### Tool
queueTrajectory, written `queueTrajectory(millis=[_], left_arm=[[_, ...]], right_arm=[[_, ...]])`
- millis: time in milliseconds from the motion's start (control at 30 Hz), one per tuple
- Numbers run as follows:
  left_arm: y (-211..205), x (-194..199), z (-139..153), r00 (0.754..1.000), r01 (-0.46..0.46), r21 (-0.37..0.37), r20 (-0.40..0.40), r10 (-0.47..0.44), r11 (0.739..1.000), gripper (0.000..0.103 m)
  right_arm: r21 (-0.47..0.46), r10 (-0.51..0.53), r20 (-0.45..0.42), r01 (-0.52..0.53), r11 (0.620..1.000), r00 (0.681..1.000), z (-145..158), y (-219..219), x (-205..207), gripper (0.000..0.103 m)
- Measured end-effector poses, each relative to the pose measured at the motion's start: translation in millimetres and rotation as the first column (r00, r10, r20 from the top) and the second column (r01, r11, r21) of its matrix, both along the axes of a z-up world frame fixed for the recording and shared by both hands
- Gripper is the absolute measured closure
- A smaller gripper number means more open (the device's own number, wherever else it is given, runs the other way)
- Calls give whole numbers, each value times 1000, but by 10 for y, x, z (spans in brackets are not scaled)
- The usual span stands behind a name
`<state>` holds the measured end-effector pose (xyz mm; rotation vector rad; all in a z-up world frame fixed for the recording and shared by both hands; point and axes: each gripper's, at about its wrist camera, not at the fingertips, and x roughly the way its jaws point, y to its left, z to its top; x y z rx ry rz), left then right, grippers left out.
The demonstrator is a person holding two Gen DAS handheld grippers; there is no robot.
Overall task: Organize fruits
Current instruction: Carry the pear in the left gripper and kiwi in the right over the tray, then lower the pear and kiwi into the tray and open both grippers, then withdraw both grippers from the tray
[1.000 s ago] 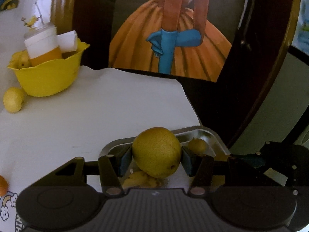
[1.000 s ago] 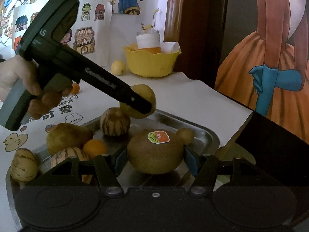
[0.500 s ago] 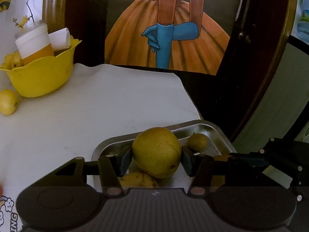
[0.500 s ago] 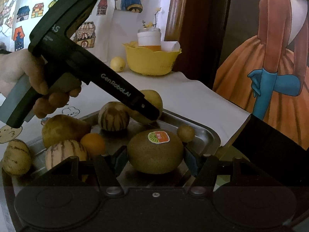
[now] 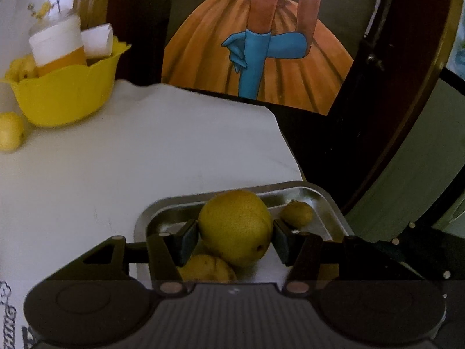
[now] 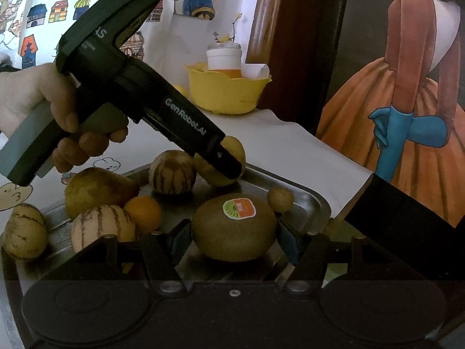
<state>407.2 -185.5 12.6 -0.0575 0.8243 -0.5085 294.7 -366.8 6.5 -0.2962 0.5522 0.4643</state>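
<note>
A white cloth [image 5: 145, 160] covers the table, and a picture of a lady in an orange dress [image 5: 255, 67] leans behind it. A metal tray [image 6: 316, 203] sits at the near edge of the cloth.

The left gripper [image 5: 234, 241] points down into the far end of the tray. A yellow pear [image 5: 235, 226] sits between its two pads, and the pads touch the pear on both sides. The jaws have just been opening a little. The pear is low at the tray's far rim, but whether it touches the tray cannot be told. Another yellow fruit [image 5: 206, 267] lies just under the pear. A hand [image 6: 32, 99] holds this gripper by its grey handle.

The right gripper [image 6: 234, 238] is over the near part of the tray. A brown kiwi [image 6: 232, 229] with a round sticker [image 6: 239, 208] on top sits between its pads. The pads touch the kiwi on both sides, and the kiwi lies on the tray floor. These jaws have just been opening a little too.

A small brown fruit [image 6: 280, 199] lies in the tray's corner, just beside the kiwi. Three striped fruits [image 6: 172, 171] lie in the tray, along with a big brown pear [image 6: 96, 189] and an orange [image 6: 144, 212].

Far back on the cloth stands a yellow bowl [image 5: 66, 99] with a jar [image 5: 58, 43] in it. A yellow fruit [image 5: 10, 131] lies on the cloth just beside the bowl
</note>
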Motion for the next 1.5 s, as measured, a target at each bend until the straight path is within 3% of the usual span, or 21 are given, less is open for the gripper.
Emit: queueTrajectory(millis=[233, 433, 600, 767, 1000, 1267, 1500], left_arm=[[32, -108, 95, 1000, -10, -17, 6, 10, 1000, 36], [143, -322, 265, 997, -51, -55, 49, 54, 997, 20], [348, -630, 350, 983, -141, -76, 106, 149, 987, 1], [558, -983, 327, 958, -237, -110, 140, 251, 965, 1], [696, -1495, 363, 920, -302, -107, 226, 319, 947, 1], [862, -2054, 320, 888, -371, -47, 273, 369, 927, 1], [1076, -2390, 284, 860, -439, -10, 284, 424, 898, 1]], right_arm=[[32, -32, 13, 31, 999, 999, 52, 6, -96, 28], [98, -97, 28, 93, 991, 995, 169, -26, -265, 16], [144, -170, 51, 162, 976, 984, 262, -29, -478, 1], [104, -198, 102, 187, 977, 975, 295, 84, -713, 1], [166, -279, 72, 264, 950, 958, 359, 100, -1025, 1], [253, -399, 6, 384, 888, 917, 356, 93, -1413, 1], [230, -401, 12, 388, 893, 916, 289, 355, -1739, 1]])
